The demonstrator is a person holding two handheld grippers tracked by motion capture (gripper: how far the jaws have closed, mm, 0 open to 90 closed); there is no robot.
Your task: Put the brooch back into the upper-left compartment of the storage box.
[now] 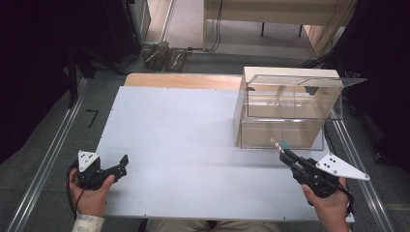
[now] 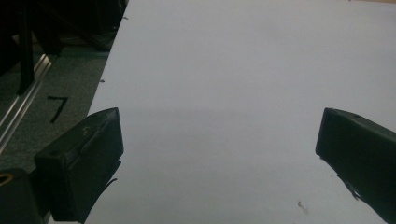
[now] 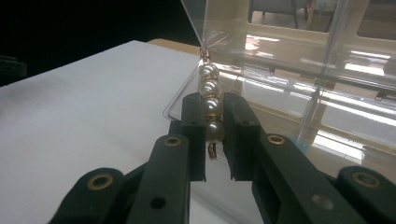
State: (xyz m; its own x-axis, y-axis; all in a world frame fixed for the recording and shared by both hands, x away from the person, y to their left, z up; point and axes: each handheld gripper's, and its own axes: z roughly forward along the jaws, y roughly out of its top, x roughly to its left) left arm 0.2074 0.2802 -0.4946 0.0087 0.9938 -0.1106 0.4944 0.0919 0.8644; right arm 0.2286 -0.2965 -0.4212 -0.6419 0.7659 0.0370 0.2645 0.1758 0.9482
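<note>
A short string of pearls with gold links is clamped between the jaws of my right gripper and sticks out past the tips. From above, the pearl string points toward the front wall of a clear acrylic box with a raised lid; my right gripper hangs just in front of that box. My left gripper rests near the front left corner of the white table. Its jaws stand wide apart with bare tabletop between the fingertips.
The clear box sits against a pale wooden block at the table's back right. A metal rail runs along the floor on the left and another rail on the right. Dark equipment stands at the far left.
</note>
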